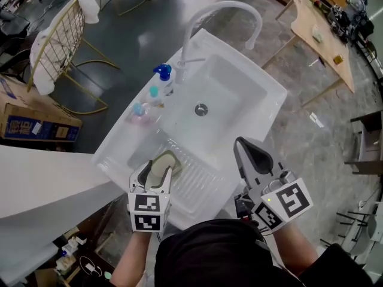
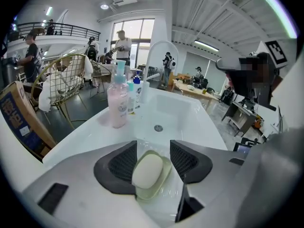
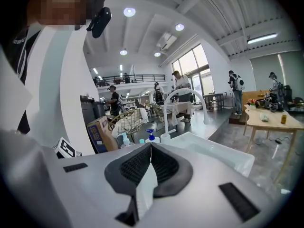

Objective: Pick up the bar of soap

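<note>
Head view, looking steeply down on a white sink (image 1: 266, 82) with a curved white faucet (image 1: 222, 7) at its far rim and a round drain (image 1: 201, 109) in the basin floor. The bar of soap (image 1: 158, 170), pale and oval, lies in a light green soap dish (image 1: 170, 158) on the ribbed drainboard (image 1: 200, 181) at the near left end of the sink. The left gripper (image 1: 160, 168) hangs directly over the dish; the left gripper view shows its jaws spread, one dark ribbed pad on each side of the bar of soap (image 2: 147, 170), which rests in the dish (image 2: 160, 186) and is not clamped. Whether the left pad touches the bar cannot be told. The right gripper (image 1: 240, 143) is held over the near right rim of the sink, well apart from the soap; in the right gripper view the right gripper (image 3: 150, 151) has its jaws pressed together with nothing between them. Three dispensers stand in a row along the left rim beside the faucet base: a blue-pump bottle (image 1: 163, 74), a teal-capped bottle (image 1: 154, 92) and a pink bottle (image 1: 140, 113), the last nearest the dish.
</note>
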A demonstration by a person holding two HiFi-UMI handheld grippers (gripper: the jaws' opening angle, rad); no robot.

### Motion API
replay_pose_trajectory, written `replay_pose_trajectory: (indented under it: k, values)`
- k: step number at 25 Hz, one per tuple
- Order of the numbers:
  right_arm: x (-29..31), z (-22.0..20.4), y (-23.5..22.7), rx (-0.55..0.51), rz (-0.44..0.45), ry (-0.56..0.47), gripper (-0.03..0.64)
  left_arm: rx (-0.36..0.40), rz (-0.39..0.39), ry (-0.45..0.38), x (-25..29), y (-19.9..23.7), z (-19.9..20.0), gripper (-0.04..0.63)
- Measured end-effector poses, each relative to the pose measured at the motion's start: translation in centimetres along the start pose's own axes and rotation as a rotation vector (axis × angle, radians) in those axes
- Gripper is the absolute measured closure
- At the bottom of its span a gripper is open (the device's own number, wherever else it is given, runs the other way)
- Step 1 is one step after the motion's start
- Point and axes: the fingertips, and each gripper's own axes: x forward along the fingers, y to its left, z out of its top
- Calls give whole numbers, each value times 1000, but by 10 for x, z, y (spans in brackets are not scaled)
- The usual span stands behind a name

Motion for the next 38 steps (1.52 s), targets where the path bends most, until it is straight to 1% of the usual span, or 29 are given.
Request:
replay_pose_trajectory:
  k: [4, 10, 14, 20, 22, 25, 31, 35, 38]
  values:
    - [4, -2, -1, 1, 2, 8, 609, 8, -19, 80, 15, -1, -20, 354]
    - [8, -5, -4, 7, 1, 23, 609, 35, -35, 206, 38, -2, -51, 337]
    - [10, -8, -5, 10, 0, 32, 609, 52, -40, 271, 52, 0, -64, 328]
    - [11, -10, -10, 12, -8, 41, 609, 50, -49, 345, 66, 2, -78, 328]
    - [12, -11, -11, 14, -7, 44, 609, 72, -41, 363, 70, 3, -82, 326]
    - [14, -13, -10, 15, -2, 51, 609, 108, -15, 376, 72, 4, -85, 326]
    - [20, -13, -7, 16, 15, 49, 609, 100, -5, 391, 74, 8, -86, 325]
    - [18, -12, -9, 15, 14, 46, 609, 108, -16, 428, 67, 4, -90, 327]
    - [18, -13, -12, 17, 8, 45, 609, 110, -52, 477, 68, 2, -94, 334]
